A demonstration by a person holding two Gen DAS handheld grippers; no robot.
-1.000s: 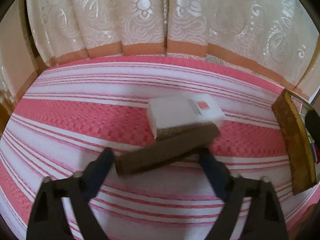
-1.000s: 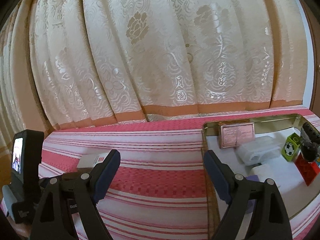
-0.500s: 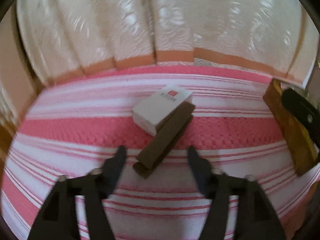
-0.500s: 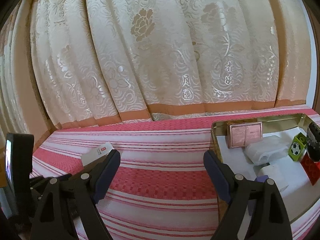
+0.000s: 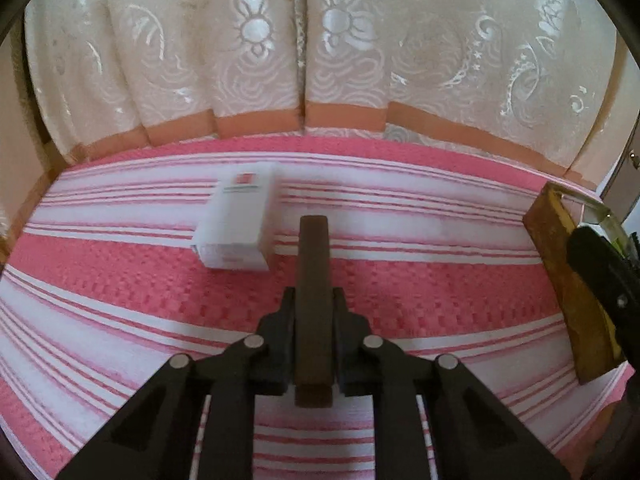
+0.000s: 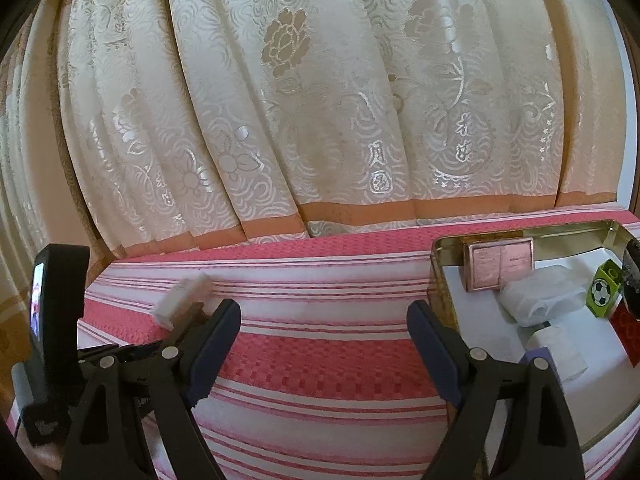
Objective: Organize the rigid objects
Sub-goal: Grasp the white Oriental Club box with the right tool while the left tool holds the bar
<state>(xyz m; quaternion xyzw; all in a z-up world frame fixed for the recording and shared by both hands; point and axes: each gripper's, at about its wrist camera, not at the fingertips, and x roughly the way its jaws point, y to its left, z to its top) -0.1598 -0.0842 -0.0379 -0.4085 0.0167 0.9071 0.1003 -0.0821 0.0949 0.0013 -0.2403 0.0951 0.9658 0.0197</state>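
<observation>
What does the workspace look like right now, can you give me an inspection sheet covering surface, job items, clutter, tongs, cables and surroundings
Surface: pink and white striped cloth, lying flat.
Job's things: brown bar clamped lengthwise in the left tongs; white box with a red mark lying on the cloth, apart from the bar; gold tin tray at the right holding a pink case, a green soccer-ball block, a red block and white items.
Clutter: nothing seen.
Grippers: left tongs shut on the brown bar; right tongs open, nothing between them.
Cables: nothing seen.
Surroundings: cream patterned curtain with an orange hem behind the cloth.
</observation>
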